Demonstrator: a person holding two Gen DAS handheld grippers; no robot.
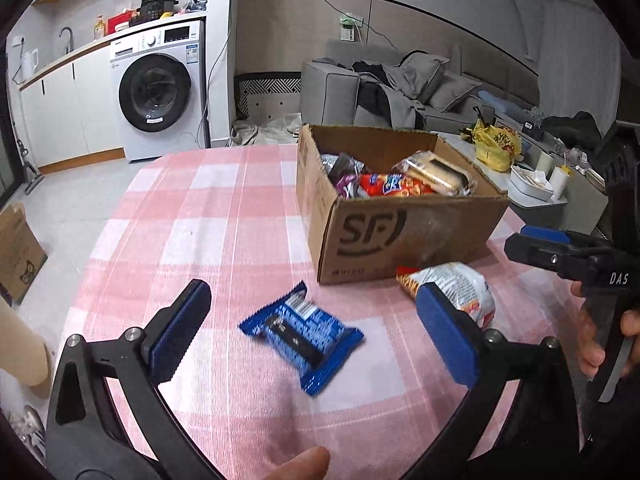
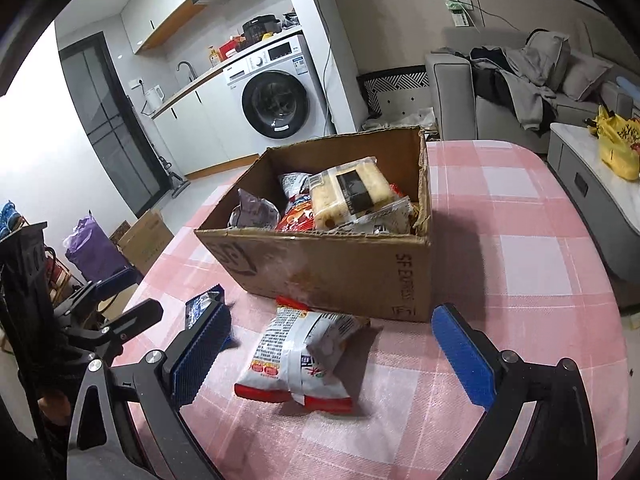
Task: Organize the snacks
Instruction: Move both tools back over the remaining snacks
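- While its jaws stand spread, the left gripper (image 1: 312, 332) brackets the blue snack packet (image 1: 303, 336), which lies flat on the counter (image 1: 208, 216).
- Right gripper (image 2: 332, 356): jaws spread either side of the white-and-red snack bag (image 2: 298, 360).
- Just behind both stands the cardboard box (image 2: 340, 268), holding more snacks.

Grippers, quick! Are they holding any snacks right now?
Left gripper: open, empty, over the blue snack packet.
Right gripper: open, empty, over the white snack bag.
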